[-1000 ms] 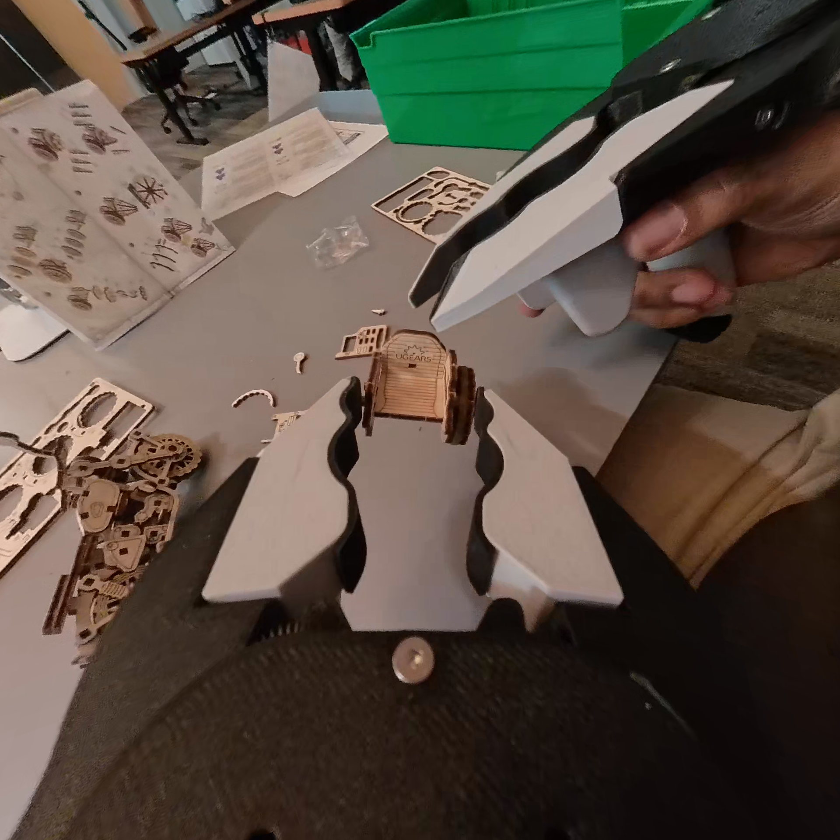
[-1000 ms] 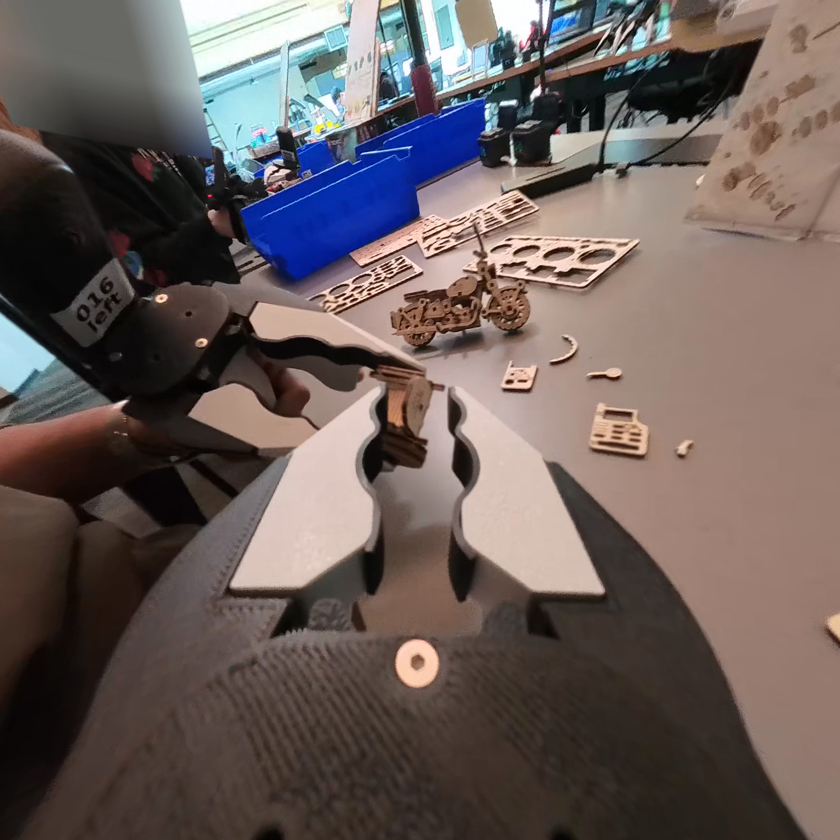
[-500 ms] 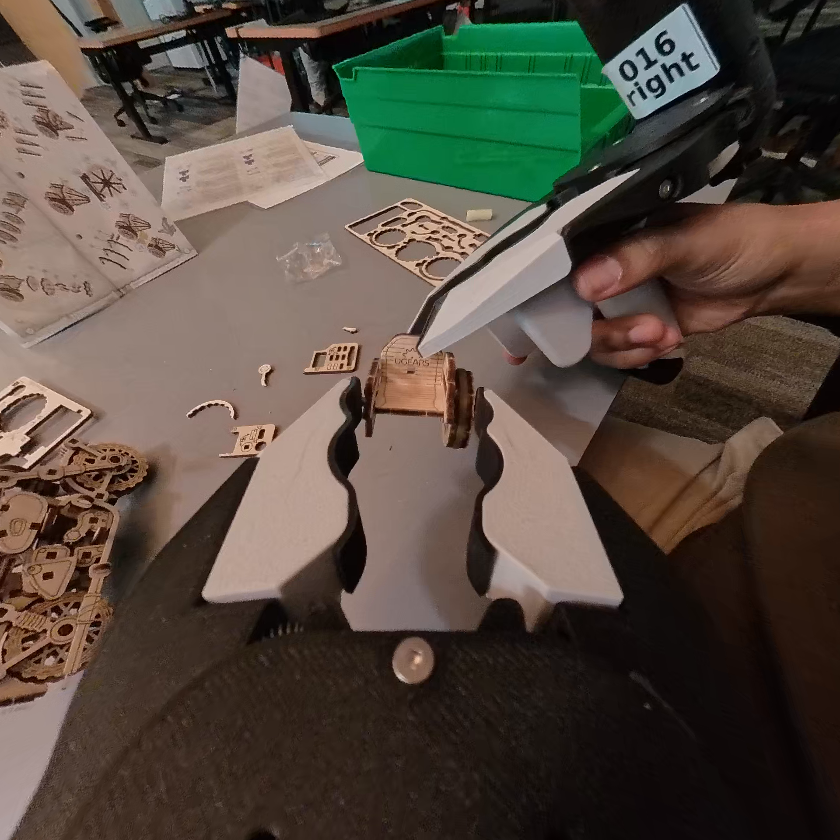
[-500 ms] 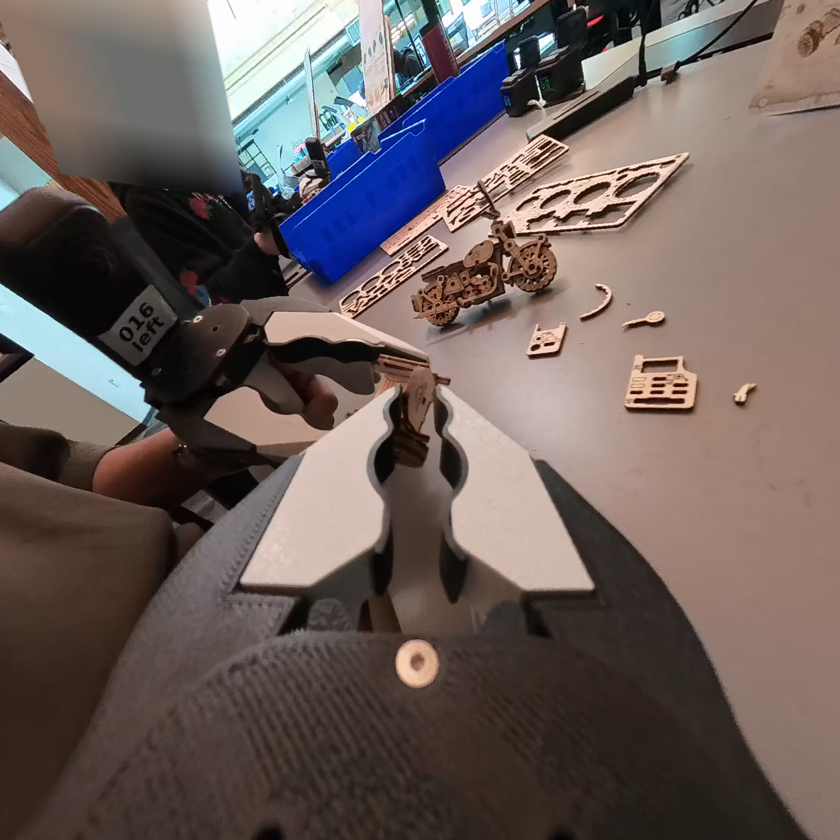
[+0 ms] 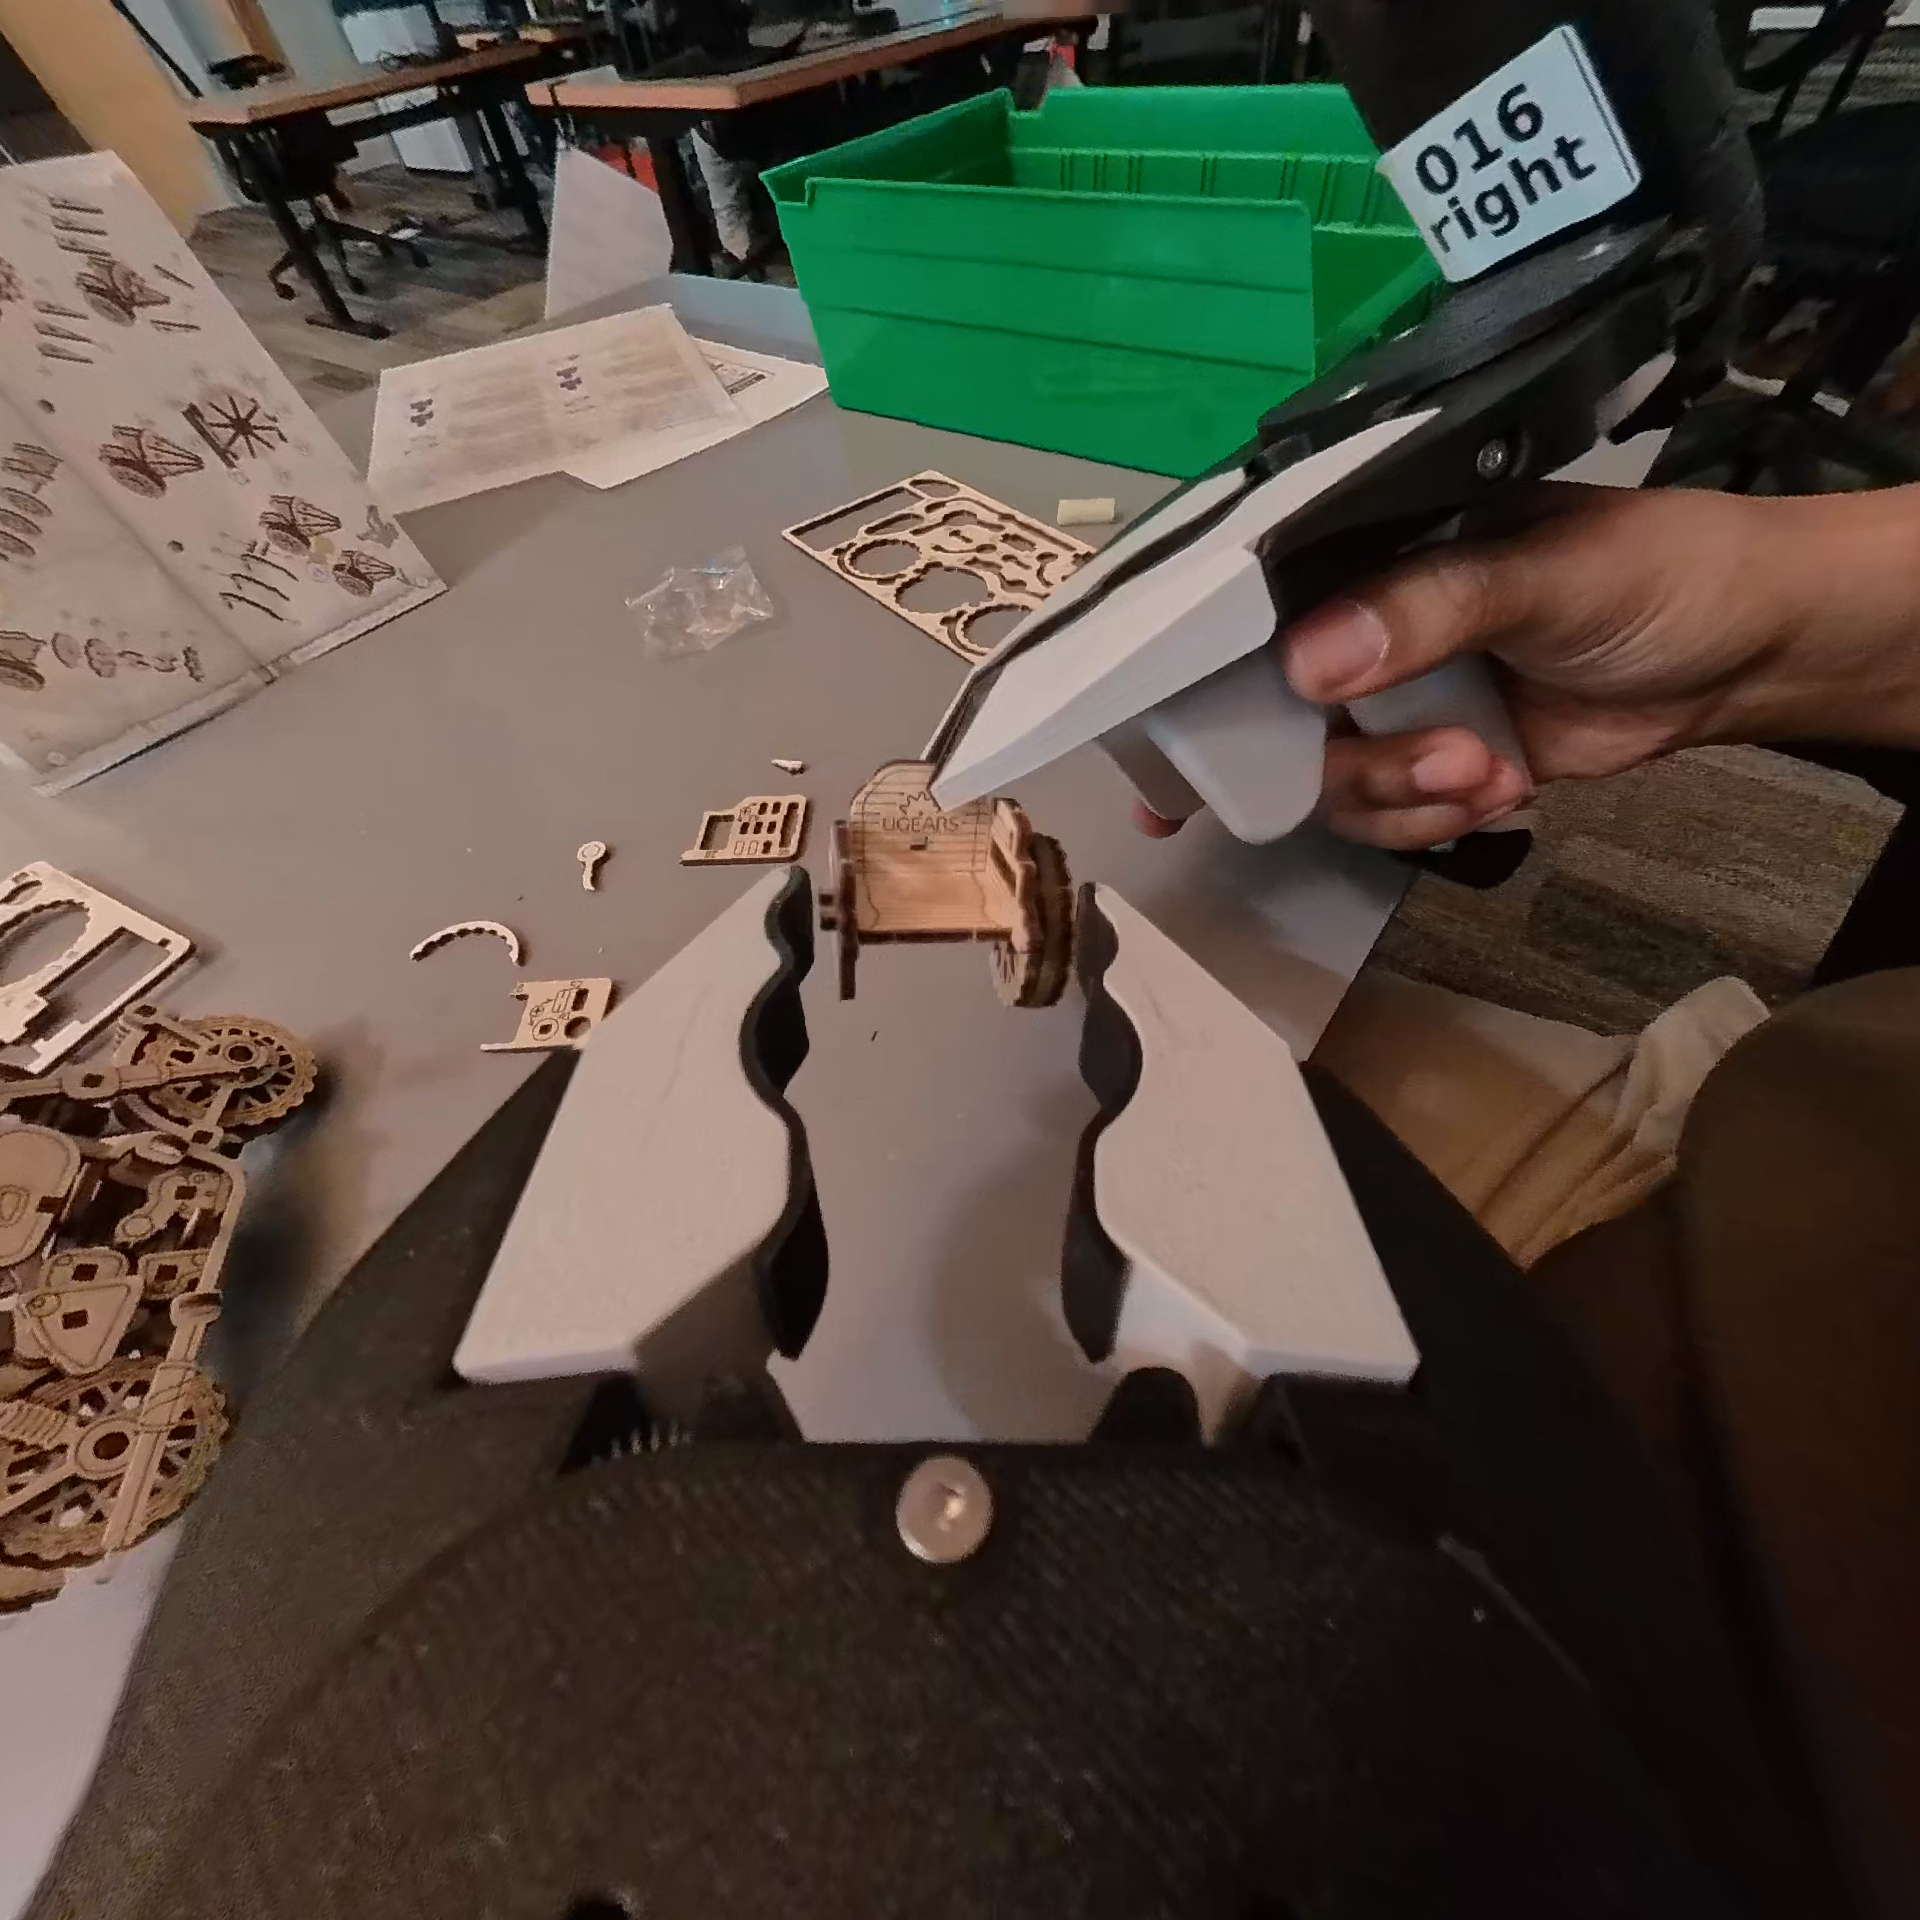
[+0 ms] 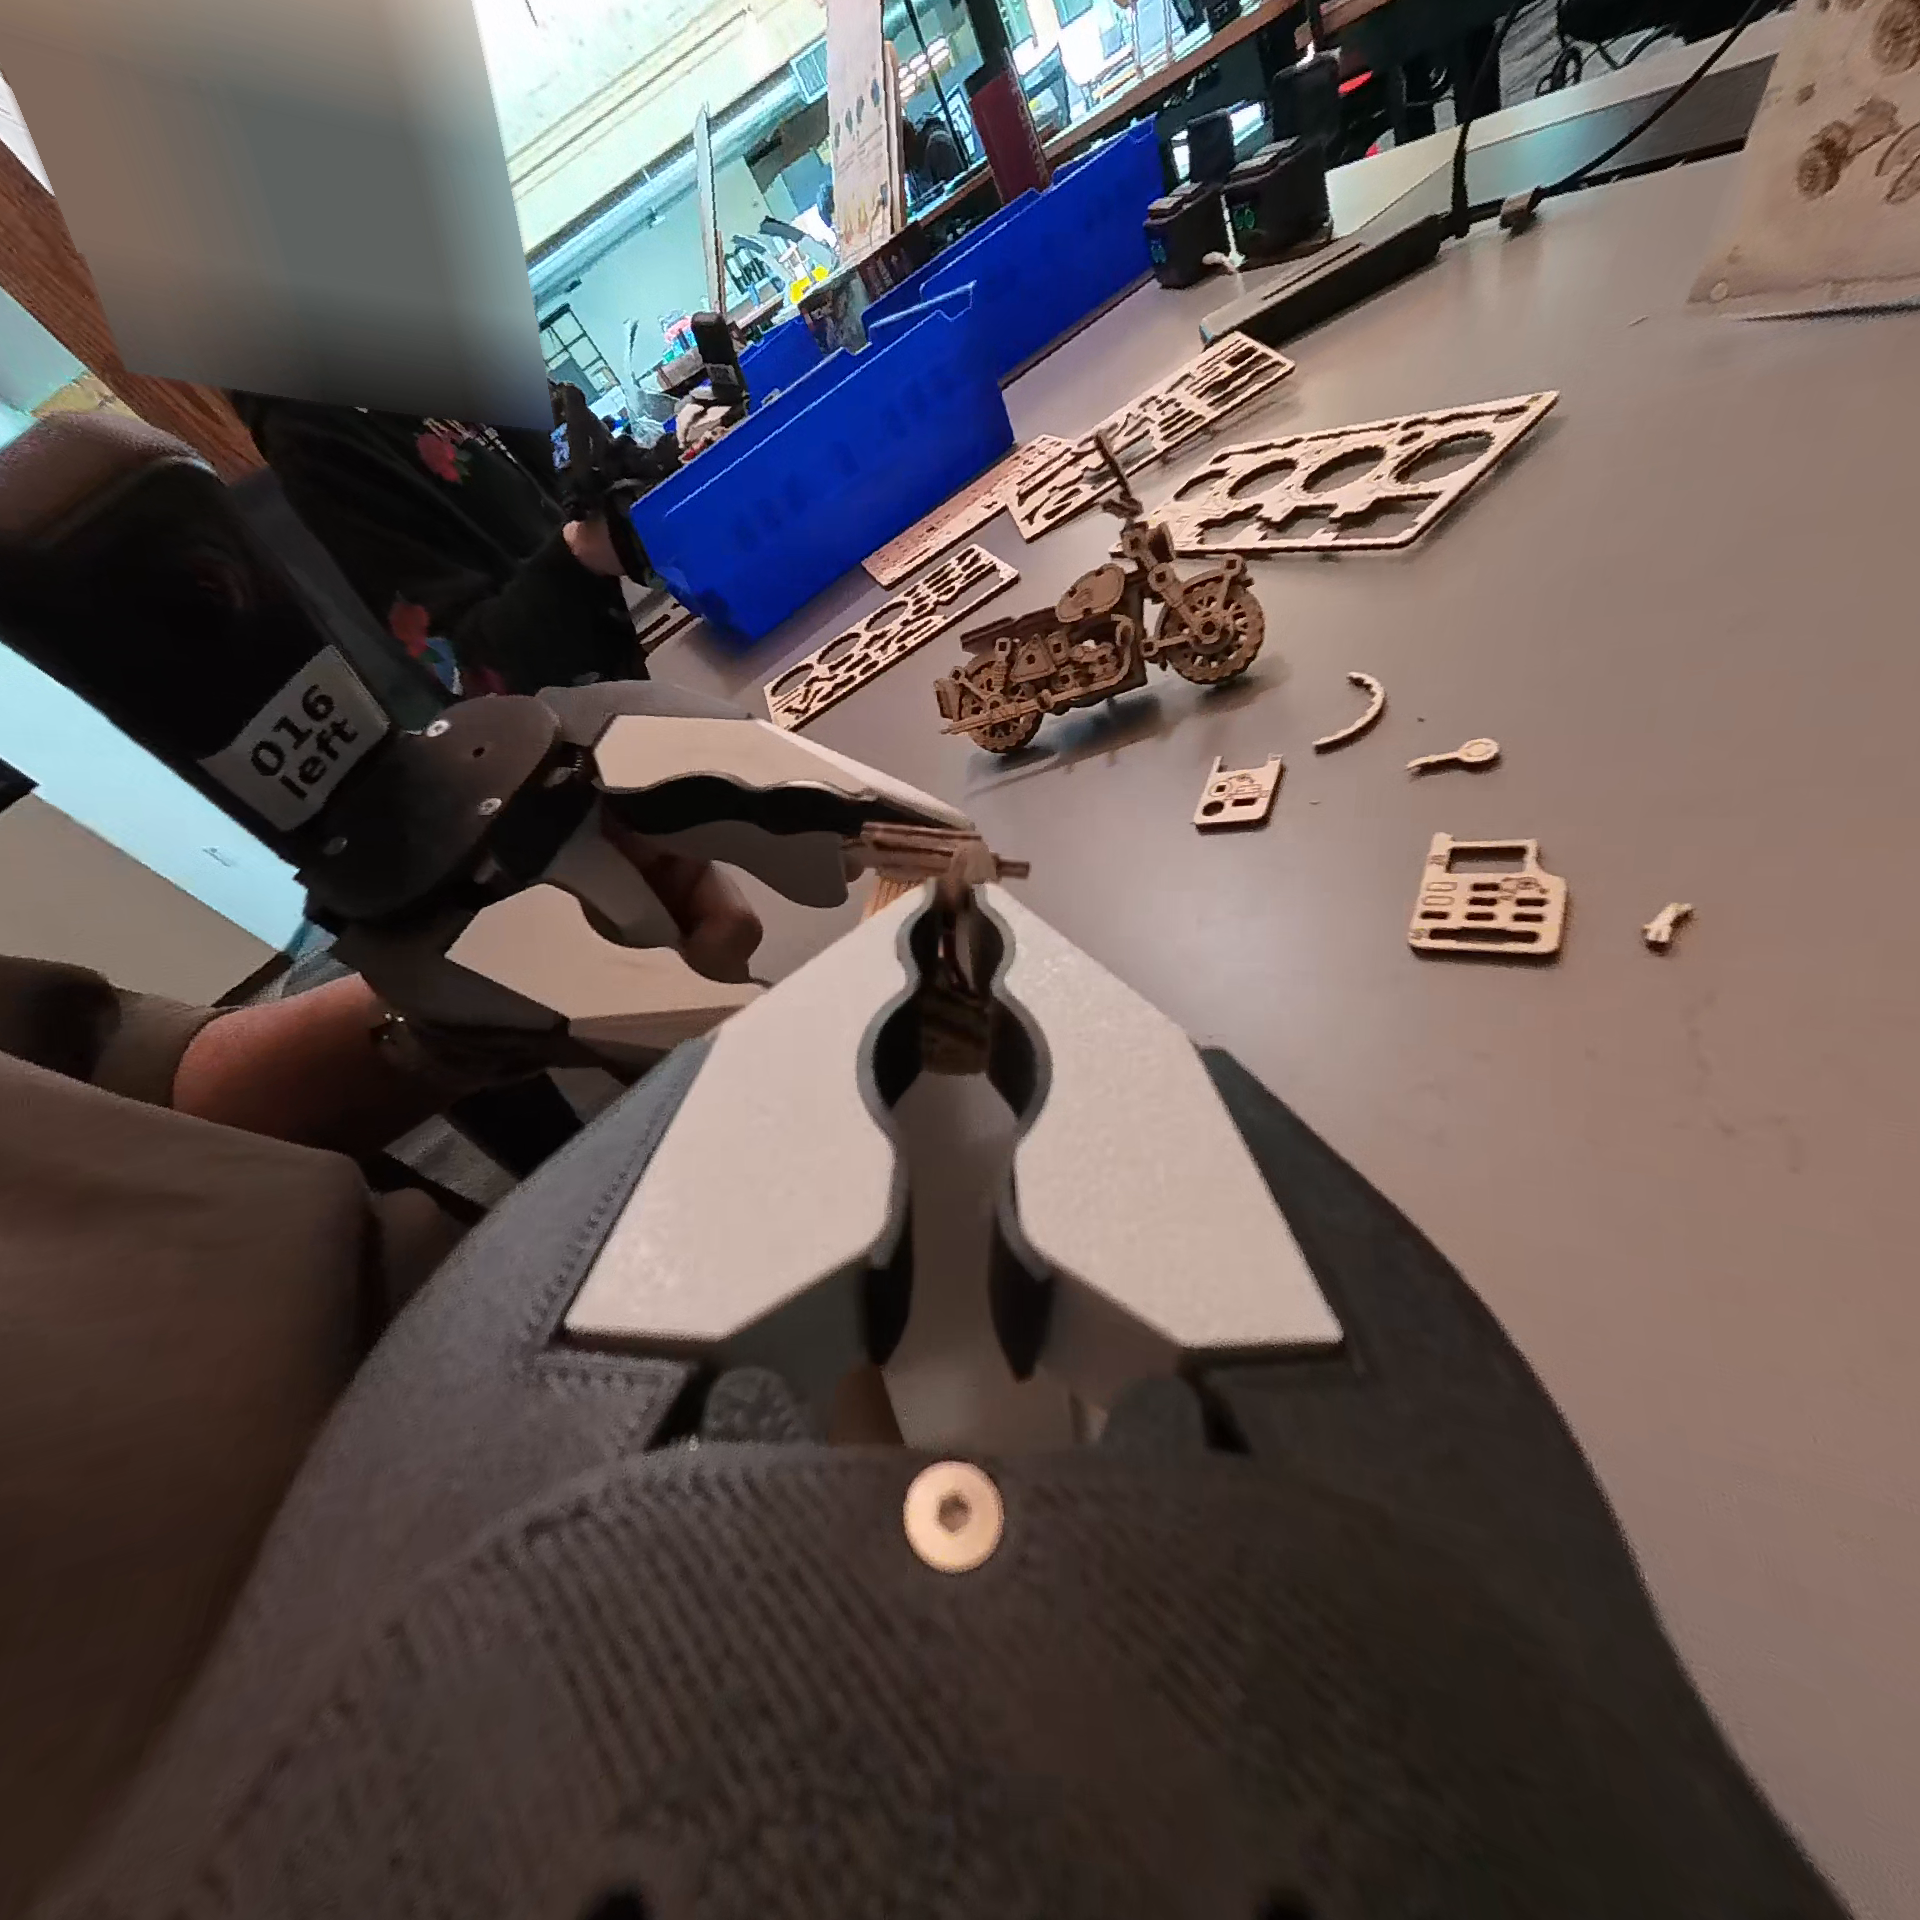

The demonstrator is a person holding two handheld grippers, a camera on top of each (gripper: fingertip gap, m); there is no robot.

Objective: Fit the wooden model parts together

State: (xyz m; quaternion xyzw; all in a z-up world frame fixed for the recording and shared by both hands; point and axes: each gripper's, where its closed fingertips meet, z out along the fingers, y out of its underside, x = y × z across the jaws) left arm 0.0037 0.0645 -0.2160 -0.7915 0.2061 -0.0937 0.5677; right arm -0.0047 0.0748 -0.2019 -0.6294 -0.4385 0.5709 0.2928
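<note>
A small wooden cart-like assembly [image 5: 935, 894] with a seat panel and a wheel sits between the fingertips of my left gripper [image 5: 943, 909], which is shut on it above the table's near edge. My right gripper [image 6: 956, 904] is shut on the upper back panel of the same assembly [image 6: 951, 997]. In the left wrist view the right gripper [image 5: 940, 774] comes down from the upper right onto that panel. In the right wrist view the left gripper [image 6: 914, 831] reaches in from the left.
A finished wooden motorcycle [image 6: 1101, 644] stands on the grey table [image 5: 468, 748], with loose small parts [image 5: 748, 831] near it. Punched-out sheets [image 5: 935, 561], a plastic bag [image 5: 701, 608], instruction pages [image 5: 156, 416], a green bin [image 5: 1060, 291] and blue bins [image 6: 831, 499] lie farther off. Less than 4 cm separates the two grippers' tips.
My right gripper has moved down onto the assembly's back panel and its fingers have narrowed to a grip. My left gripper keeps hold of the assembly.
</note>
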